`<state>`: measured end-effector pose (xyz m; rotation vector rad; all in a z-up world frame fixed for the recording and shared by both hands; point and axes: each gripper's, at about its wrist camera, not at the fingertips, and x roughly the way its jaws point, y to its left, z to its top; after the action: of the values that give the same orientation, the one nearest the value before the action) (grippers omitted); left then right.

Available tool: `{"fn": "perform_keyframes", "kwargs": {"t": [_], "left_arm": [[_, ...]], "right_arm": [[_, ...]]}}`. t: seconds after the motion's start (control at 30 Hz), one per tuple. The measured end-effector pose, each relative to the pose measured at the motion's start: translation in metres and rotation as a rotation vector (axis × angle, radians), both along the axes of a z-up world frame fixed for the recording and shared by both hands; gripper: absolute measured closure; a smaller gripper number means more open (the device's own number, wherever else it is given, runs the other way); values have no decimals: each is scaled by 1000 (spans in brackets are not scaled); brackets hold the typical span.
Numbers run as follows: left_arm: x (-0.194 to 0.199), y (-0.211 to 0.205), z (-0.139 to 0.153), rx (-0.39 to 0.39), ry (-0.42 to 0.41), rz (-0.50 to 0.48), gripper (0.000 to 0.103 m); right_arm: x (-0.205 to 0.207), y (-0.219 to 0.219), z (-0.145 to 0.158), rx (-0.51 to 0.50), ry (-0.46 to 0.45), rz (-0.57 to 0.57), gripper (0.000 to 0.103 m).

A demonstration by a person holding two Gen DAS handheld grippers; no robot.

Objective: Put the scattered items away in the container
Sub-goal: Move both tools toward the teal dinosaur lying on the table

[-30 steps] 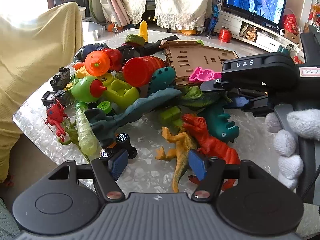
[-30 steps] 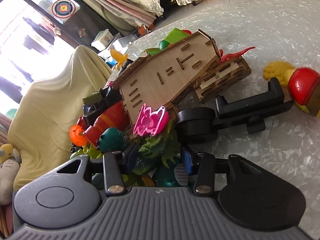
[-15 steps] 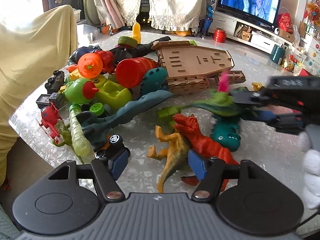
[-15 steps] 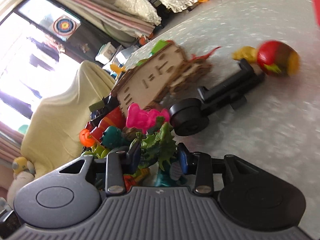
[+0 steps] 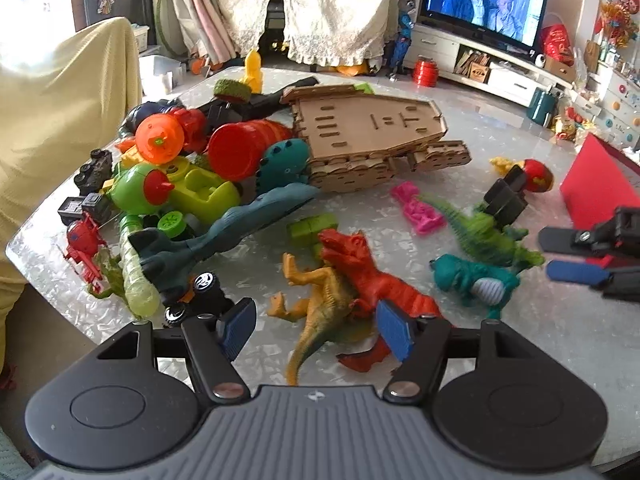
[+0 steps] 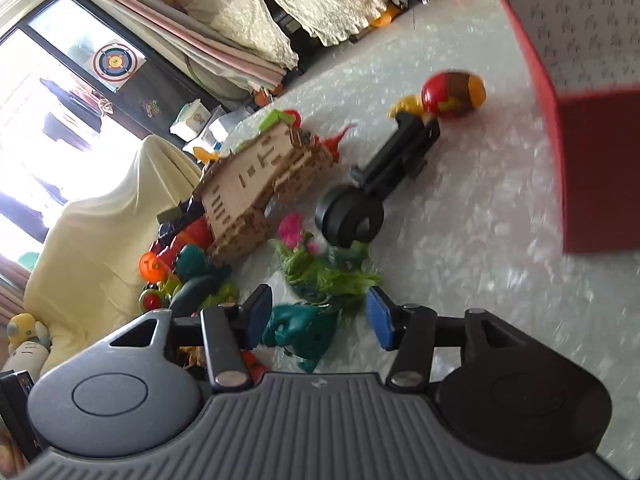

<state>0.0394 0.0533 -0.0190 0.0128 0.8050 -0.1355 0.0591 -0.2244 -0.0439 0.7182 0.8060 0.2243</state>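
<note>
Left wrist view: your left gripper (image 5: 316,330) is spread wide, nothing between its blue pads (image 5: 394,330). It hangs over the near edge of the table (image 5: 560,332). The orange dinosaur (image 5: 324,300) and the red dinosaur (image 5: 376,276) lie just ahead of the pads; whether the right pad touches the red one, you cannot tell. The toy pile crowds the left half, up to the wooden model (image 5: 368,136). Bare tabletop shows on the near right. The red container (image 5: 596,184) sits at the far right edge. Your right gripper (image 5: 560,256) enters from the right, released, beside the green dinosaur (image 5: 488,232) and the teal dinosaur (image 5: 476,280), both lying on the table. The pink toy (image 5: 418,210) lies apart, left of the green one.

Right wrist view: your right gripper (image 6: 318,316) is open wide, holding nothing. The green dinosaur (image 6: 328,272) is blurred and lies ahead of the pads; the teal dinosaur (image 6: 304,332) is between them, contact unclear. A black phone holder (image 6: 380,184) lies beyond. The red container (image 6: 592,152) stands at right, with bare table (image 6: 480,240) between it and the toys.
</note>
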Motion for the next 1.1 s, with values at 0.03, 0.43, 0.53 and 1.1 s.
{"fn": "perform_keyframes", "kwargs": {"t": [0.03,0.43,0.53,1.1], "left_arm": [[-1,-1,1,-2,-4,-5,33],[-1,3,-1,12,5,28,33],[-2,4,1,-1,-3,26,33],[-5,-6,5,-24,-33,-42,33]], "right_arm": [[0,1,-2,2,5,-1,51],[-9,31,12,-178,-61,157,51],[-20,52,16,-239,-108,237,51],[-14,91,-10,-571,-195,316,55]]}}
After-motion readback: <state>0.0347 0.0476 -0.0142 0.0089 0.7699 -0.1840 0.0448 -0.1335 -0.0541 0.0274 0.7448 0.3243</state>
